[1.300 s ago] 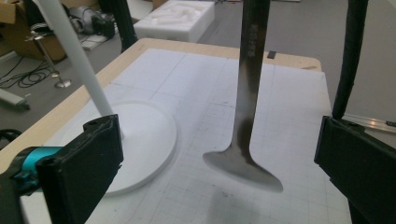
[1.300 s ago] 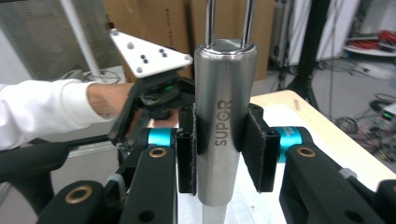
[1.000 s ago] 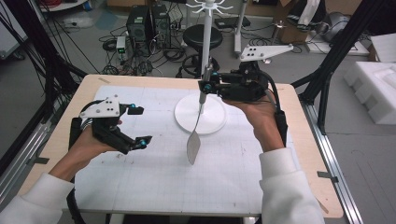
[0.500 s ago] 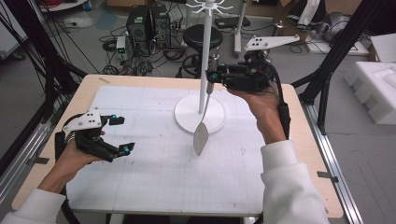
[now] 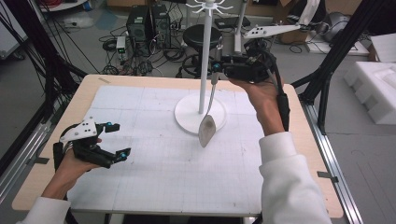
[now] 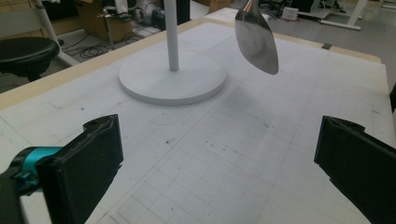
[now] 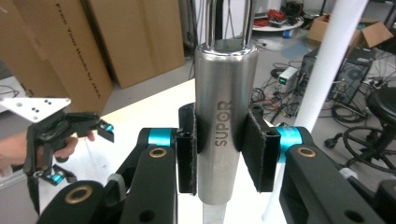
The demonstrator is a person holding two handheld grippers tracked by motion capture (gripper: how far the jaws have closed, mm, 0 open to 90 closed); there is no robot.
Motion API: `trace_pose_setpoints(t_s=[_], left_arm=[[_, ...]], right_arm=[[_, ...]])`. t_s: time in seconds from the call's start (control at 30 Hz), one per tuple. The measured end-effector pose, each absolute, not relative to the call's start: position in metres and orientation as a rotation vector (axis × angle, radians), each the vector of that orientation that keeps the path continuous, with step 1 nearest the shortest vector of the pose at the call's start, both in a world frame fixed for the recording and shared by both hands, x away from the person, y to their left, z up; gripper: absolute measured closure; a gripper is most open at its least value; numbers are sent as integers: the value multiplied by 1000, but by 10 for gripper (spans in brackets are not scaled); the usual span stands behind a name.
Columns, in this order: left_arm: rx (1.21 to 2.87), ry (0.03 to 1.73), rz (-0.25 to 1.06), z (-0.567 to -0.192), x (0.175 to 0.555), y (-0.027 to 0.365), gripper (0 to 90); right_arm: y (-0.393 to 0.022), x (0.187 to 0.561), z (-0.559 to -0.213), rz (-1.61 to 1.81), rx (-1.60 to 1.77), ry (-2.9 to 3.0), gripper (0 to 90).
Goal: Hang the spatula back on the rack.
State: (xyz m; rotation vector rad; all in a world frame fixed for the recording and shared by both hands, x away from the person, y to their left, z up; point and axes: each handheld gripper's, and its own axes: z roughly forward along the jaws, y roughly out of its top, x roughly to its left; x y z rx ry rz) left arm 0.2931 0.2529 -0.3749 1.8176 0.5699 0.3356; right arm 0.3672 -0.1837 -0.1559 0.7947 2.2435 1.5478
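Note:
A steel spoon [image 5: 207, 127] hangs bowl down above the white mat, close beside the pole of a white hook stand [image 5: 204, 70]. My right gripper [image 5: 216, 64] is shut on its cylindrical handle [image 7: 225, 126], which is marked SUPOR and stands upright between the pads. The stand's round base [image 5: 187, 115] rests on the mat under the spoon. My left gripper [image 5: 120, 139] is open and holds nothing, low over the mat's left side. In the left gripper view the spoon bowl [image 6: 256, 39] hovers past the base [image 6: 173, 81], far from the wide-apart jaws [image 6: 219, 172].
The white grid mat [image 5: 154, 182] covers most of the wooden table [image 5: 317, 154]. Hooks [image 5: 208, 5] crown the stand. Cardboard boxes [image 7: 93, 42] and the stand's pole [image 7: 327, 60] lie beyond the right gripper. Black frame legs [image 5: 327, 84] and cables flank the table.
My right gripper has lifted the spoon higher and farther back, nearer the stand pole. My left gripper has drawn away to the left, toward the near edge, still open.

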Motion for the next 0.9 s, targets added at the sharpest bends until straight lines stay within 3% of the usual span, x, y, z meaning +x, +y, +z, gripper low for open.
trace_pose_setpoints(t_s=[0.9], left_arm=[[1812,607,308,-391,291,269,17]], right_arm=[[-171,396,-144,1440,904,2193,689]])
